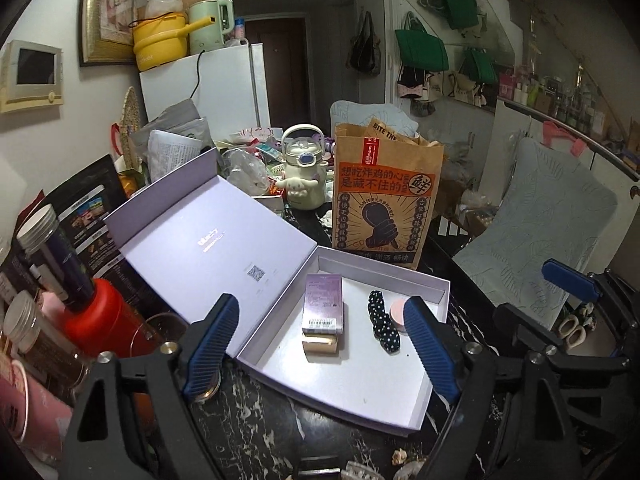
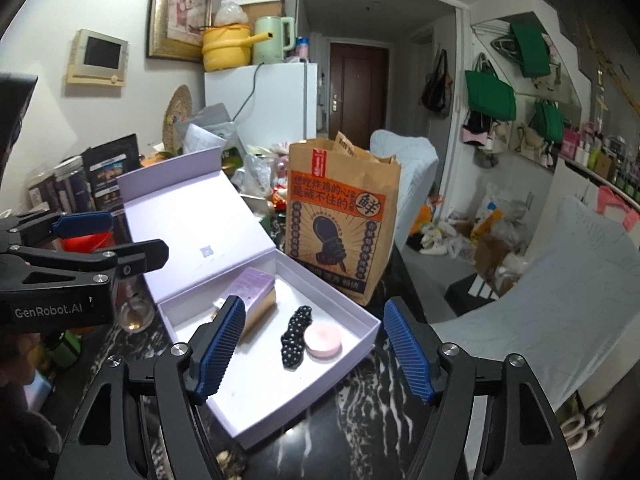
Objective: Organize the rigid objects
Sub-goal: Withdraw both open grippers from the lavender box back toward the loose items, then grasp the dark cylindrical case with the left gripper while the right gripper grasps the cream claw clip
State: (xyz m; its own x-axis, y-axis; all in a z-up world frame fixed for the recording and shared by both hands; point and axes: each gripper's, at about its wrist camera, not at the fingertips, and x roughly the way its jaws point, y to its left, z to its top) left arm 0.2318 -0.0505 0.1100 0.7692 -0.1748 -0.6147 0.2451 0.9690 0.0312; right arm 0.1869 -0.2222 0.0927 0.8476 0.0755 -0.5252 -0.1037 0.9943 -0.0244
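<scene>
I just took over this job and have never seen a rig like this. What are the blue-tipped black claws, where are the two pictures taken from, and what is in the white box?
The claws are two hand-held grippers, one in each of a person's hands; there is no robot arm. Each carries a wide-angle camera looking forward along its own two blue fingers. One picture is from the left gripper, the other from the right gripper; each also shows the other gripper at its edge. Both stand open and hold nothing.

On the dark marble table lies an open white box with its lid hinged back. Inside are a purple carton resting on a gold box, a black dotted hair clip and a round pink case. Behind the box stands a brown paper bag, with a cream kettle and clutter further back.
</scene>
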